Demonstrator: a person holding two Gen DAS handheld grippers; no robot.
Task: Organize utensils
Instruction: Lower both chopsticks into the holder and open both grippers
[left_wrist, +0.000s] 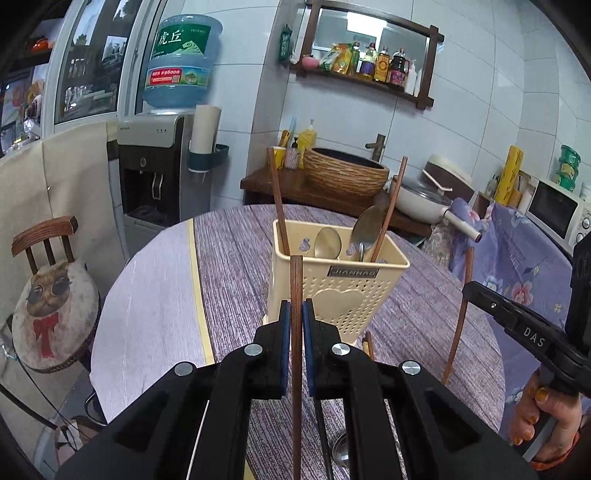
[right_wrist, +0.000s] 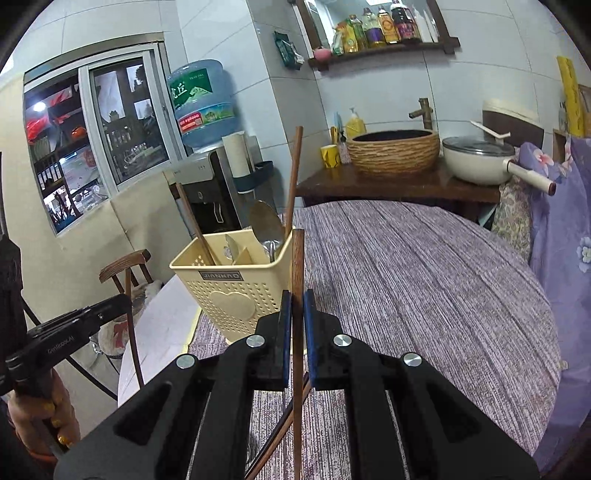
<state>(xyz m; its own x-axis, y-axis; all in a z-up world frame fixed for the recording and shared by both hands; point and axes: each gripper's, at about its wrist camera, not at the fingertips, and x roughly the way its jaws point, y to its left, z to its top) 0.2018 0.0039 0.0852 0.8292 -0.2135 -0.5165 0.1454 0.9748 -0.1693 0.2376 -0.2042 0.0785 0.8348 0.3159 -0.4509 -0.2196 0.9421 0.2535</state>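
Left hand-held gripper (left_wrist: 296, 314) and right hand-held gripper (right_wrist: 297, 314) each clamp one chopstick (left_wrist: 296, 295) upright. Line tips over the holder (left_wrist: 334, 280) before lowering; avoid the spoons (left_wrist: 327, 242).

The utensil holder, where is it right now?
The cream utensil holder stands on the purple-clothed table, just beyond the left gripper in the left wrist view.
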